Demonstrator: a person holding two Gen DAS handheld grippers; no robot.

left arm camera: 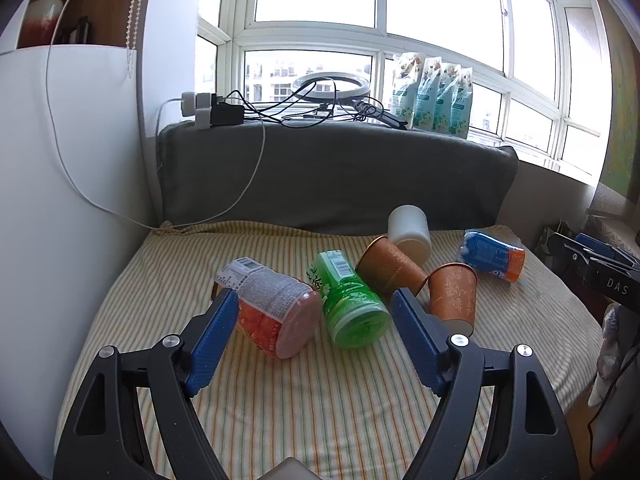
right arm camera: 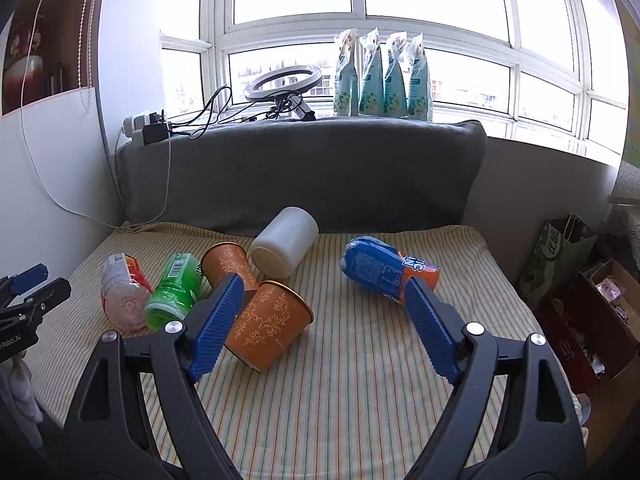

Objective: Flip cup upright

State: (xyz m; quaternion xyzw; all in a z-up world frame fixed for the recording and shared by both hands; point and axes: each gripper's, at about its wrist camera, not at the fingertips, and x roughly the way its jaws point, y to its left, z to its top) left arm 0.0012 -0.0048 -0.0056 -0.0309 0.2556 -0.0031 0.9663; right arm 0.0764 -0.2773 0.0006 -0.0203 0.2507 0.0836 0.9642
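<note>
Several cups lie on their sides on a striped cushion point(right arm camera: 360, 380). Two orange paper cups lie together: the nearer one point(right arm camera: 268, 326) and one behind it point(right arm camera: 228, 266); both show in the left wrist view point(left arm camera: 454, 294) point(left arm camera: 388, 268). A white cup point(right arm camera: 286, 242) point(left arm camera: 410, 232) lies behind them. A blue and orange cup point(right arm camera: 384, 268) point(left arm camera: 494, 256) lies to the right. A green cup point(left arm camera: 350, 300) point(right arm camera: 174, 290) and a red-labelled clear cup point(left arm camera: 272, 308) point(right arm camera: 122, 292) lie at the left. My left gripper point(left arm camera: 314, 308) is open above these two. My right gripper point(right arm camera: 324, 292) is open, its left finger beside the nearer orange cup.
A grey cushion point(right arm camera: 300, 172) backs the striped one. The windowsill holds a ring light point(right arm camera: 282, 82), cables, chargers and several pouches point(right arm camera: 382, 76). A white panel point(left arm camera: 60, 200) stands at the left. Bags and a box point(right arm camera: 600, 312) sit right of the cushion.
</note>
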